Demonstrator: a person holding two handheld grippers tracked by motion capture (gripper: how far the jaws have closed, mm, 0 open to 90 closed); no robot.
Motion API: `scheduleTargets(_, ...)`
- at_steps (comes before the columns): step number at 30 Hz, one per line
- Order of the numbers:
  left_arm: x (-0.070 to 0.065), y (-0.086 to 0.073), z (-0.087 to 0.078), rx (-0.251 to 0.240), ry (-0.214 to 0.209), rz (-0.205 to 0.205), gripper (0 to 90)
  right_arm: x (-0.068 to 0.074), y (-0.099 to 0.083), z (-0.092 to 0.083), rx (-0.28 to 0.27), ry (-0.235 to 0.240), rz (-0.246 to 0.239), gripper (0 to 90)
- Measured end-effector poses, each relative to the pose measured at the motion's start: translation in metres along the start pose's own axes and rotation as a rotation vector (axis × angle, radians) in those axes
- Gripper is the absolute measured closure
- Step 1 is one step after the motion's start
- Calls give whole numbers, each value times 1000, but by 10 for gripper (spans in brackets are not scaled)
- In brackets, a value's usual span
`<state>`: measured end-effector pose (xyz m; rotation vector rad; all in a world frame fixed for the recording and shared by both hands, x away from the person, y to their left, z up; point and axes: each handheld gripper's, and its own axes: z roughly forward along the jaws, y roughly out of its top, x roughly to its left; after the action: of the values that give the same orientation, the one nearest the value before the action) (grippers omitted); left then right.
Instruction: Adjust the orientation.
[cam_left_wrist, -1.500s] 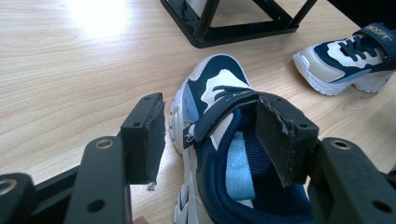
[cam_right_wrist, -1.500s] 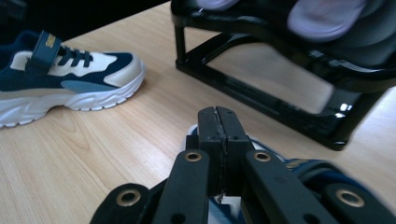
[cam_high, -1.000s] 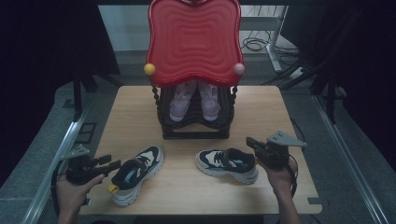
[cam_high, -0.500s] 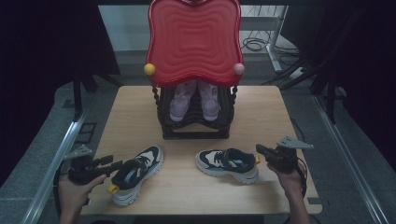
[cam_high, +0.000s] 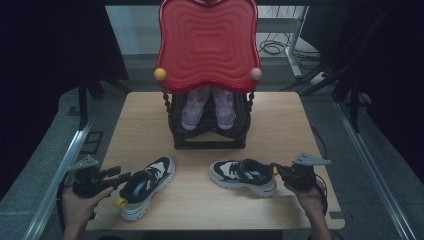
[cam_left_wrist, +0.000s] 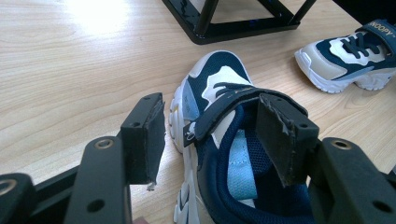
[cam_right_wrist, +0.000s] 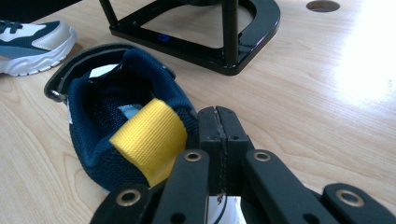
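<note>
Left hand-held gripper (cam_high: 121, 176) gapes; right hand-held gripper (cam_high: 276, 169) is closed.

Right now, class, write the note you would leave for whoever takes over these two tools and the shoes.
Left tool: open, one jaw inside the left shoe, one outside its side wall; not clamped yet.
Right tool: shut, empty, right behind the heel of the right shoe, beside its yellow pull loop.
Both shoes lie on the table, in front of the black rack, which already holds a pink pair.
Done: neither shoe lifted.
Left, probably: grip each shoe and put it on the rack.
</note>
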<state>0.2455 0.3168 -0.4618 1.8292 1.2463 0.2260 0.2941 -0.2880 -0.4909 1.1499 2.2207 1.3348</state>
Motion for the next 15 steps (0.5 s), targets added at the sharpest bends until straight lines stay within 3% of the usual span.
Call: scheduleTargets(15,0,0,1,6,-1,3,426,7,-8,-10,11,11,-39,900)
